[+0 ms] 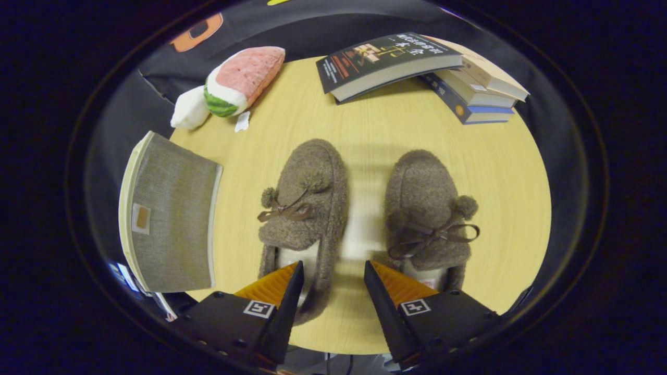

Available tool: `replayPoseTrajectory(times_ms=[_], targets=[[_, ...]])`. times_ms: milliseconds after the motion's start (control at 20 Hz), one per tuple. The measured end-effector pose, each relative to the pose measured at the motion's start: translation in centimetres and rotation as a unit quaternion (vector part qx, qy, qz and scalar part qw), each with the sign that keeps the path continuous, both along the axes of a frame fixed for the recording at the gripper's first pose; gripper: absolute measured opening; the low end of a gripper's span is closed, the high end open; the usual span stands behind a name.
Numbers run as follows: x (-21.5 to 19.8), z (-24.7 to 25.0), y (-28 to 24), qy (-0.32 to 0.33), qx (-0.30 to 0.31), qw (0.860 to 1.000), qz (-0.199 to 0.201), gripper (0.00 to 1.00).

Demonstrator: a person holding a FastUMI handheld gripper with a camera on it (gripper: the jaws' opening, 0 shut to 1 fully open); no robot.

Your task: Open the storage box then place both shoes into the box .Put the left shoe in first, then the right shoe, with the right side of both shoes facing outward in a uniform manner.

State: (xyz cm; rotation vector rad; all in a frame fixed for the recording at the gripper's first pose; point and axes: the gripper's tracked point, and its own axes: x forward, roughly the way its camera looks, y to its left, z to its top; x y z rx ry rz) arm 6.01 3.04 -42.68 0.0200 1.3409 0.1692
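Fingers (297,273) spread above fuzzy shoes (307,208); book (385,60) title seems unreadable

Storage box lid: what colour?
Grey-beige woven fabric on the storage box, cream edges, lid closed; gripper view.

The dark cover of the top book (388,58) on the stack of books (469,86) carries pale printed characters, too small to read. A square black-and-white marker (259,308) sits on each finger of the tool (333,291).

Two fuzzy brown shoes (365,208) side by side, toes away; storage box (169,213) closed, left.
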Motion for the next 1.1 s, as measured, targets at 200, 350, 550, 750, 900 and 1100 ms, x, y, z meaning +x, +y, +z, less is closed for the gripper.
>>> replayPoseTrajectory(times_ms=[200, 350, 550, 750, 900, 1100], targets=[[0.1, -1.7, -0.4, 0.019, -0.014, 0.999, -0.036, 0.51], [-0.1, -1.9, 0.5, 0.039, 0.023, 0.997, -0.063, 0.31], [0.0, -1.2, 0.6, 0.045, 0.031, 0.997, -0.062, 0.18], [-0.8, -1.1, 1.3, 0.061, 0.069, 0.992, -0.082, 0.01], [-1.1, 0.6, 1.5, 0.046, 0.091, 0.991, -0.082, 0.01], [-1.6, 4.3, 2.3, 0.026, 0.118, 0.989, -0.080, 0.01]])
